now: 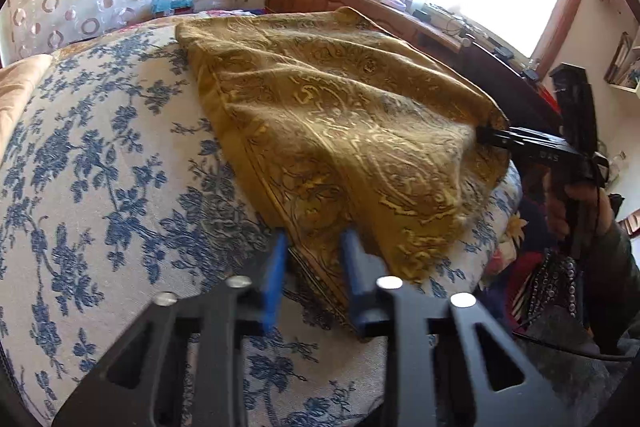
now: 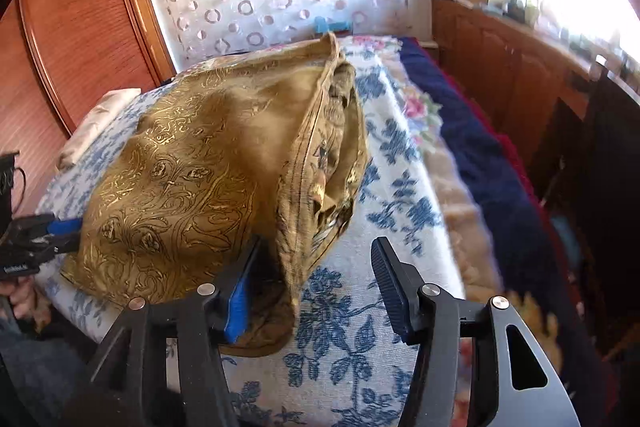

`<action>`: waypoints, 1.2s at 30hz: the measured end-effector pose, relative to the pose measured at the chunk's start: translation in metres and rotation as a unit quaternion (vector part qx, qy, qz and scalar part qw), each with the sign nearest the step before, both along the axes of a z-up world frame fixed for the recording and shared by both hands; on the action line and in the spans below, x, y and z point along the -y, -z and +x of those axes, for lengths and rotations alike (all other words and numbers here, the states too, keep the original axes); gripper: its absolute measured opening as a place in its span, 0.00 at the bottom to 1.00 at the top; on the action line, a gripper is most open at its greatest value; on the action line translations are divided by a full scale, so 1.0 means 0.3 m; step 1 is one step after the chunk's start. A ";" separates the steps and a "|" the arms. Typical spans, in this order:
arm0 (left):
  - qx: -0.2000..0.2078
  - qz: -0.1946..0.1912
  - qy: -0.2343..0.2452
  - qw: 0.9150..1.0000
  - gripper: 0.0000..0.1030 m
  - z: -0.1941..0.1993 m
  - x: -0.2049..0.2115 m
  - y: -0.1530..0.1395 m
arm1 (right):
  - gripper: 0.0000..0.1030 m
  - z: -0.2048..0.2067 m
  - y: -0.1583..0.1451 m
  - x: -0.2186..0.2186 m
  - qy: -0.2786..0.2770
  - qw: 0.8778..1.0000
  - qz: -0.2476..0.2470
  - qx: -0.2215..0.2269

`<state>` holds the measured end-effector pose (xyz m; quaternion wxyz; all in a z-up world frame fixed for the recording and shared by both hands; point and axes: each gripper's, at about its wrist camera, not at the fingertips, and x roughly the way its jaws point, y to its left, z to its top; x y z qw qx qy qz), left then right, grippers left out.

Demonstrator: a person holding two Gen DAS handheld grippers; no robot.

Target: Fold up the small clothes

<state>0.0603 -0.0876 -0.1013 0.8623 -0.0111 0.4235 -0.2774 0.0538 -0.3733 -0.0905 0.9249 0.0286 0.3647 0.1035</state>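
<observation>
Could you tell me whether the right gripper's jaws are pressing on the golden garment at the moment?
Apart. The right wrist view shows the right gripper wide open, the golden garment lying between its jaws unpressed.

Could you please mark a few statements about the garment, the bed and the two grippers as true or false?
1. The garment is mustard-gold with an ornate pattern. True.
2. It lies on a plain white sheet. False: it lies on a bed cover printed with blue flowers.
3. The right gripper has its jaws standing apart. True.
4. The left gripper is well clear of the garment. False: the garment's near edge runs between its blue fingers.
5. The garment is spread out flat and smooth. False: it is rumpled, with one side doubled over in loose folds.
</observation>
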 end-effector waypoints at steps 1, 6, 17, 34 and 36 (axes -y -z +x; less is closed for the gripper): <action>0.000 -0.002 0.004 1.000 0.08 -0.004 0.002 -0.002 | 0.55 0.003 0.006 -0.001 -0.003 1.000 0.008 -0.003; 0.023 -0.014 0.006 1.000 0.03 -0.042 -0.004 -0.054 | 0.55 0.011 0.025 -0.017 -0.014 1.000 0.014 -0.006; 0.055 -0.064 -0.003 0.996 0.03 0.006 -0.028 -0.198 | 0.07 0.017 0.013 -0.086 -0.088 0.996 0.003 0.000; 0.071 -0.088 -0.084 0.990 0.03 0.513 -0.102 -0.331 | 0.11 0.472 -0.308 -0.049 -0.075 0.994 0.053 0.065; 0.061 -0.081 -0.094 0.990 0.03 0.574 -0.105 -0.302 | 0.17 0.527 -0.305 -0.072 -0.067 0.995 0.045 0.063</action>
